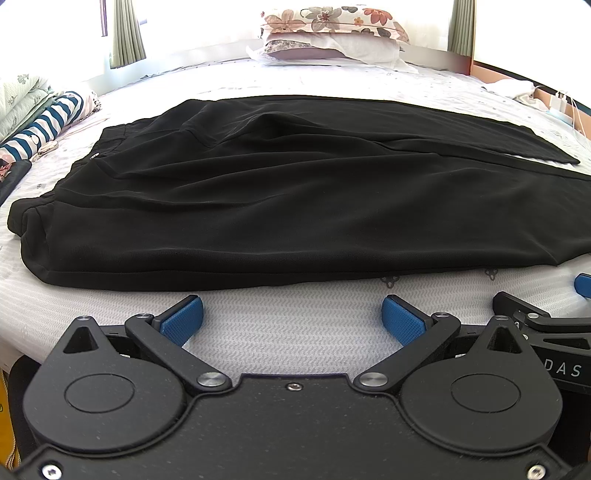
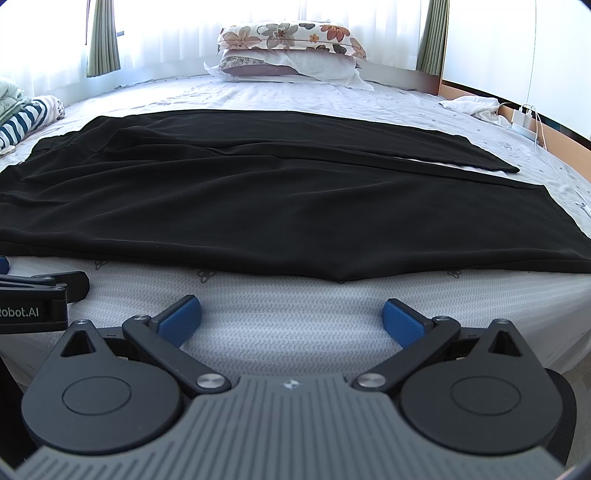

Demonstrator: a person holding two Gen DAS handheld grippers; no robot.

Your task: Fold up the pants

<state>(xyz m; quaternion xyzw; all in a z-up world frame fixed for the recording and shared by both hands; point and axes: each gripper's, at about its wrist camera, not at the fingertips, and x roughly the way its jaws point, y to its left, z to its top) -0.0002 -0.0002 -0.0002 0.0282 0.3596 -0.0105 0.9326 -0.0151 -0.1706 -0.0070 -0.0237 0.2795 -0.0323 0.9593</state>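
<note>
Lying flat and unfolded on the bed (image 1: pixel 295 354), the pants (image 1: pixel 295 192) await both empty, spread grippers, left (image 1: pixel 292 316) and right (image 2: pixel 291 316), just beside their near edge.

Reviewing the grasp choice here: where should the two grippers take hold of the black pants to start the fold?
Probably the near long edge of the black pants, approached low from the bed's near side. The edge lies flat facing both open grippers: left gripper nearer the waistband, right gripper nearer the leg hem.

near edge: bare mattress strip (image 2: pixel 295 295) free | left: folded laundry (image 1: pixel 44 118) | far: pillows (image 1: pixel 332 33)
</note>
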